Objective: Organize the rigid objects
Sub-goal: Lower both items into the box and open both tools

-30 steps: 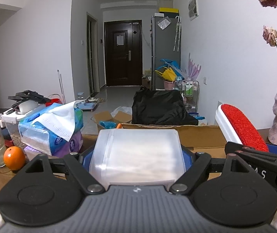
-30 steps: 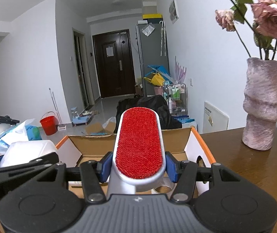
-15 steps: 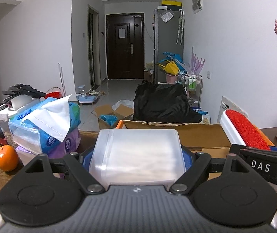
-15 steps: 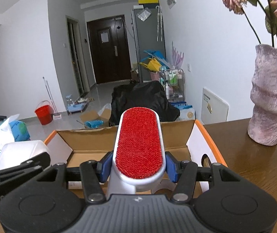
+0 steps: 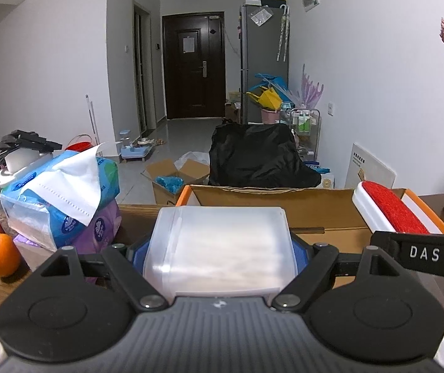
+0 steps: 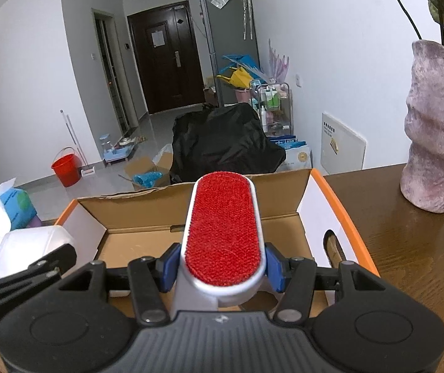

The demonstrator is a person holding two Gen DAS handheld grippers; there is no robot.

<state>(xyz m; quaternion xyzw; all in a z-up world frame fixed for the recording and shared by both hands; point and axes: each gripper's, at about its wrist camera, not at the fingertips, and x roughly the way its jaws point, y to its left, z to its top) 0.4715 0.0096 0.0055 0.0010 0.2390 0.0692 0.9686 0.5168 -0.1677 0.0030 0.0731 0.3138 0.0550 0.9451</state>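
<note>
The right gripper (image 6: 222,267) is pinching the white lint brush (image 6: 223,227) with the red pad: its blue pads press on both sides of the brush body, and the long axis of the brush runs straight toward 12 o'clock, along the fingers. The open cardboard box (image 6: 287,199) lies directly ahead and below the brush, with its far wall at 12 o'clock and the orange-edged flap at 2 o'clock; the floor of the box looks mostly bare. The left gripper (image 5: 220,248) is clamped on a translucent plastic container (image 5: 222,242), held wide between its pads, and from this view the same box (image 5: 315,208) is at 12 to 1 o'clock, a little further away. I judge that the right hand is nearer to the box, because the brush tip is already above its inside, so lowering the brush lengthwise should fit. The pink vase (image 6: 436,127) stands at 2 o'clock, well apart.
</note>
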